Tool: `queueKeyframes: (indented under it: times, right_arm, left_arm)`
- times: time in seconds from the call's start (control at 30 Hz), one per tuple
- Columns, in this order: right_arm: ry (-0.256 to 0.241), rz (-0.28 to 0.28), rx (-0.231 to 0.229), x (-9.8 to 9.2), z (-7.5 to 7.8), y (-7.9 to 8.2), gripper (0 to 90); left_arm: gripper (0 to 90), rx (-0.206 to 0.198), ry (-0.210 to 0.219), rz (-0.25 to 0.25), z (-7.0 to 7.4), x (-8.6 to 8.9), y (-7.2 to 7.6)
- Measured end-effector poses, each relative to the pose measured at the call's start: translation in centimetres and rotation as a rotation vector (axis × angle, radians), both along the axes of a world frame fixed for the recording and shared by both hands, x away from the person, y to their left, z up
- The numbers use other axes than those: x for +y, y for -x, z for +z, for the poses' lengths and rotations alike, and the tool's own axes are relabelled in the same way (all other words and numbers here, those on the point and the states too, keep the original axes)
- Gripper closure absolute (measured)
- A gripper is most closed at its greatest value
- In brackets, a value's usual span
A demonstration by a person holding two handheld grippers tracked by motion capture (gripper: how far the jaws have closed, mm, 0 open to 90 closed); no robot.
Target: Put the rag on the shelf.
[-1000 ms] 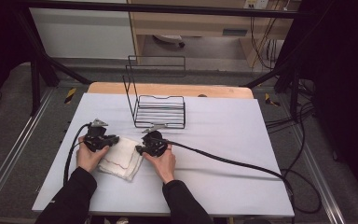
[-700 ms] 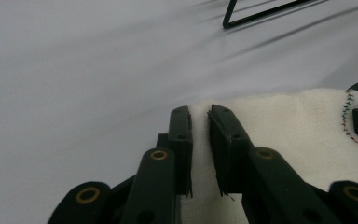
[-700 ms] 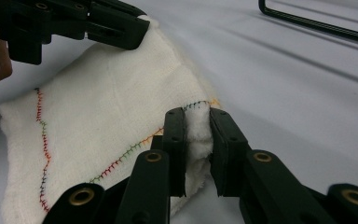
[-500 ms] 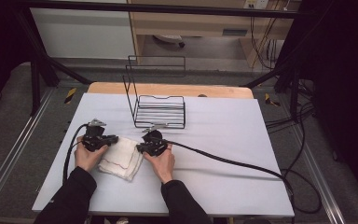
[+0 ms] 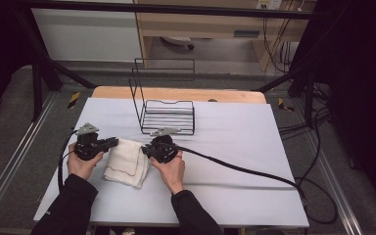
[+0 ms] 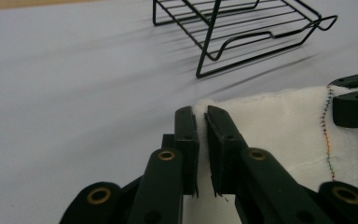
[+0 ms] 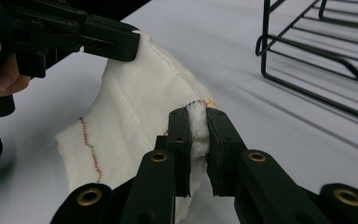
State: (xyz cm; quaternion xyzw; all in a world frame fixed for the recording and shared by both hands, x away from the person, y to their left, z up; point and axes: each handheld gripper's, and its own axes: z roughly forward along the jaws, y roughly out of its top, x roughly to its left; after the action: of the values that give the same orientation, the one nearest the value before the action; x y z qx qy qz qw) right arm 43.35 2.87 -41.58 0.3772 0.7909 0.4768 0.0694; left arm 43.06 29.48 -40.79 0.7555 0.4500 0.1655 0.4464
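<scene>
A white cloth (image 5: 127, 161) is held at two corners over the near-left part of the white table (image 5: 235, 147), roughly at 7 o'clock from the wire rack (image 5: 169, 115). The left gripper (image 5: 111, 143) is clamped on the cloth's far-left corner; in the left gripper view its jaws are pressed together with a bit of white fabric (image 6: 279, 121) pinched at the tips (only a thin sliver of it pokes out there). The right gripper (image 5: 147, 149) is clenched on the far-right corner, and a thick bunched fold of cloth (image 7: 135, 121) is squeezed between the jaws in the right gripper view, with a dark stitched edge showing at the top.

The two held corners are lifted a little, so the cloth is draped down between the grippers and its near end is lying on the table. A red stitched line is seen running across it near that lower end. The grippers are set just beside each other, left one at 9 o'clock from the right.

The rack is standing well clear of the cloth, at 12 to 1 o'clock from the grippers, with its tall back frame at the far side. A black cable (image 5: 245, 171) is trailed from the right gripper toward 4 o'clock, off the table edge.
</scene>
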Motion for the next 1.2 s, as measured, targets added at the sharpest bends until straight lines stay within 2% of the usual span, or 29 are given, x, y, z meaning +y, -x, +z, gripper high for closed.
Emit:
queueKeyframes:
  times: [0.03,0.23,0.73,1.2]
  right_arm:
    - [-0.007,0.008,-0.018,-0.1,0.5,0.2,81.1]
    - [-0.018,0.018,-0.052,-0.5,1.5,0.8,81.3]
    - [-0.035,0.018,-0.170,-1.6,4.1,1.7,81.7]
    - [-0.043,0.018,-0.249,-2.9,6.6,2.3,81.8]
  left_arm:
    - [82.9,-0.011,-0.001,-0.001,0.2,0.0,0.1]
    - [82.9,-0.054,0.003,-0.007,1.0,-0.1,0.9]
    - [83.1,-0.145,0.059,-0.008,3.2,-0.5,2.4]
    - [83.1,-0.238,0.095,-0.001,5.0,-1.5,3.8]
